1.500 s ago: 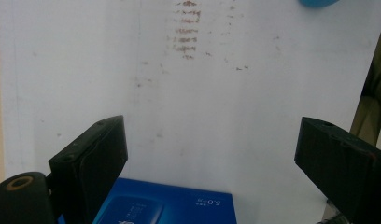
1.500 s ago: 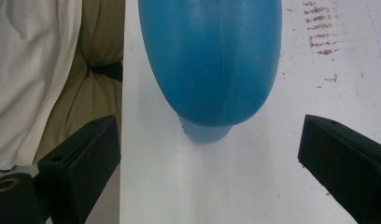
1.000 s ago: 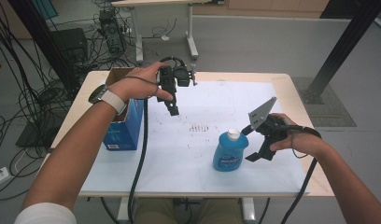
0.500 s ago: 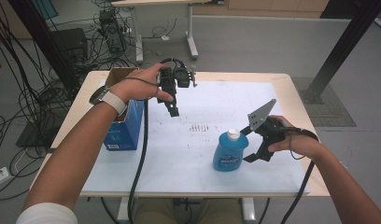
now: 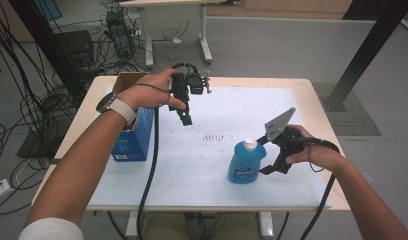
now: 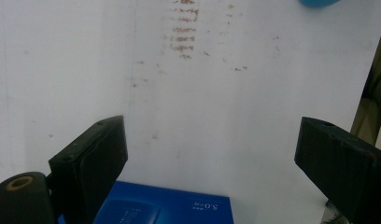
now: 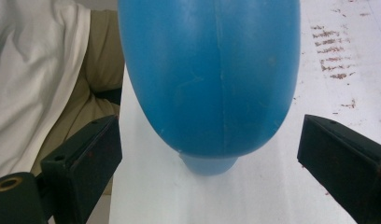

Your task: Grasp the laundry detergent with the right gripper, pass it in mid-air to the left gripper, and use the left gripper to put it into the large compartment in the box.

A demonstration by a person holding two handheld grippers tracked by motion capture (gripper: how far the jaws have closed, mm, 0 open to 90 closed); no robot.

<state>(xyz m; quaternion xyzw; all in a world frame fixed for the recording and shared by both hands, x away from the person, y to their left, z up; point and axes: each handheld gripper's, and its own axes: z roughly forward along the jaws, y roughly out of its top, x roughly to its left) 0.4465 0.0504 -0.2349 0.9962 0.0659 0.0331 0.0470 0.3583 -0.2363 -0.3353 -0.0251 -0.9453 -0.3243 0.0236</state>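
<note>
Risk: As the right gripper (image 5: 270,161) closed in, jaws spread, the blue bottle (image 5: 244,164) could topple.
Left gripper (image 5: 184,116): jaws released, idle above the bench (image 5: 312,95).

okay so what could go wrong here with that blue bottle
The right gripper is open beside the bottle, jaws apart on either side. The bottle's side is rounded and smooth, so it might slip or twist when the jaws close. A nudge could also tip it. The left gripper hangs open near the box, and its cable might drag across the table.
</note>
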